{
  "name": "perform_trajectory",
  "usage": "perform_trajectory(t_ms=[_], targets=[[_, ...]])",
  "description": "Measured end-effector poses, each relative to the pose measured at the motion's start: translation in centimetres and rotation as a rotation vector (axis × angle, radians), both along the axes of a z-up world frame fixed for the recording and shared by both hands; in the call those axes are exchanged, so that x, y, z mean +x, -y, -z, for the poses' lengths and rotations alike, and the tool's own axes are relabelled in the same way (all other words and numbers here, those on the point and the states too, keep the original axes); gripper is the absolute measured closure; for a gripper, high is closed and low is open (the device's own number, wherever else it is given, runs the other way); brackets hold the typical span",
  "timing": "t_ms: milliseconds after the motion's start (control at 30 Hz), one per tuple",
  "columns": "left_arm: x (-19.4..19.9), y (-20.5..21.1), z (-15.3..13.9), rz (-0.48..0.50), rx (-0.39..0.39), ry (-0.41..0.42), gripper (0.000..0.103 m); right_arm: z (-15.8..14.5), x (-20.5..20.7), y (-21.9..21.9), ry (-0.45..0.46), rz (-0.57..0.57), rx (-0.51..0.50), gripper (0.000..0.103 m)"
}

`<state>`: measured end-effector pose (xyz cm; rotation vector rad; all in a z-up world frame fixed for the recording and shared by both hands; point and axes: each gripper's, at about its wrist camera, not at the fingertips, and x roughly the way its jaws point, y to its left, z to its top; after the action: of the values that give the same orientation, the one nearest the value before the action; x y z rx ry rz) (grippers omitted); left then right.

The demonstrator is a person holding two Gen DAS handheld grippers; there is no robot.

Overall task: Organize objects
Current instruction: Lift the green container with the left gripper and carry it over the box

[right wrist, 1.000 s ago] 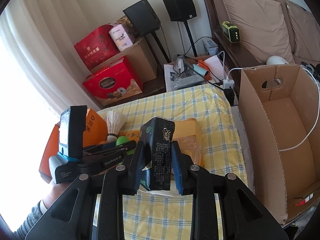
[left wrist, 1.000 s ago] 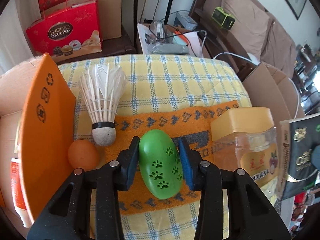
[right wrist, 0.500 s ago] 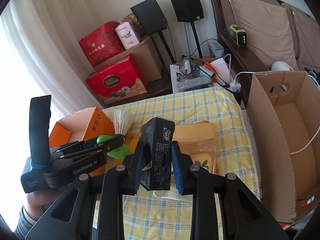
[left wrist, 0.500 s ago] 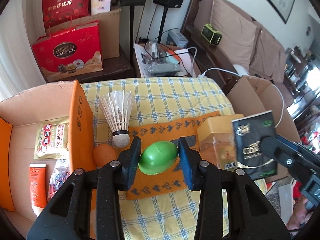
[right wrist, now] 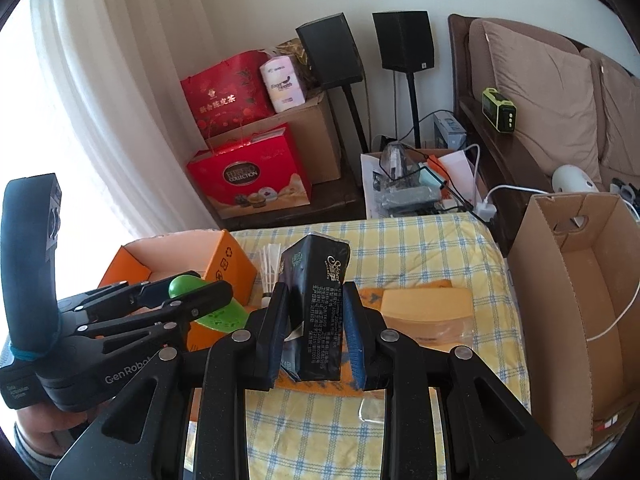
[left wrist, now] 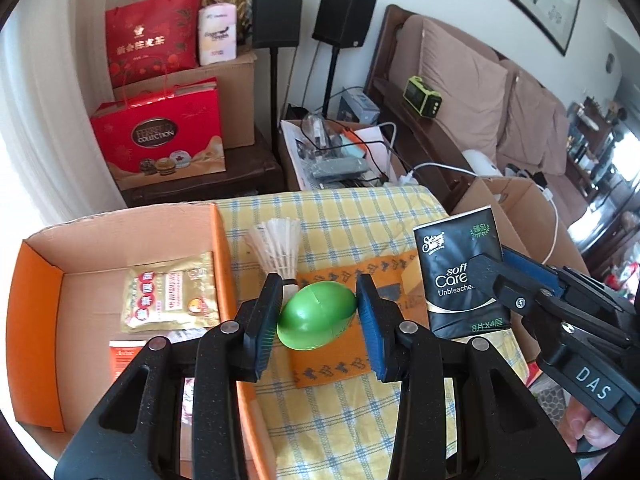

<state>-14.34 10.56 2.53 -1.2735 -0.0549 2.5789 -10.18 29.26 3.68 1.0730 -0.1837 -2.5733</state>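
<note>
**Two items held above the checked table**

Landmark: the orange cardboard box (left wrist: 218, 240) at the table's (left wrist: 360, 216) left edge.

- Green egg-shaped toy (left wrist: 316, 316): clamped in the left tongs (left wrist: 318, 320), raised just right of the box's right wall. Long axis runs across, pad to pad, slightly tilted. From the right wrist view, paw-print cut-outs show on its underside. Tongs point steeply down.
- Black tissue pack (right wrist: 316, 312): clamped in the right tongs (right wrist: 314, 334), well right of the box, standing upright, long axis vertical. Front reads "soft Care Unbleache…", with a small logo and Chinese characters above and "8片×4层" below; fine white print covers the side panel.
- Left tongs body: lettered "GenRobot"; right tongs body: "DAS".
- Inside the box: gold sachet (left wrist: 170, 298) with red Chinese labels, lying flat; an orange-and-white pack (left wrist: 128, 360), its print too small to read.
- Shuttlecock (left wrist: 278, 250): on the table just right of the box, feathers pointing away.
- Behind the box: red bag (left wrist: 160, 136) marked "FERRERO COLLECTION".
</note>
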Motion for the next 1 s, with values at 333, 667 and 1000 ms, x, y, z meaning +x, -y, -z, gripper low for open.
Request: perform_trajectory(t_ms=[333, 667, 1000], targets=[[0.7, 4.8, -1.5, -0.076, 0.011, -0.037, 0.068, -0.5, -0.2, 4.7, -0.032, -0.033, 0.06, 0.077], [0.2, 8.8, -2.3, -0.117, 0.013, -0.043, 0.068, -1.0, -1.1, 9.2, -0.033, -0.093, 0.053, 0.077], [-2.8, 11.7, -0.1, -0.141, -0.044, 0.012, 0.068, -0.5, -2.8, 13.6, -0.013, -0.157, 0.032, 0.077]])
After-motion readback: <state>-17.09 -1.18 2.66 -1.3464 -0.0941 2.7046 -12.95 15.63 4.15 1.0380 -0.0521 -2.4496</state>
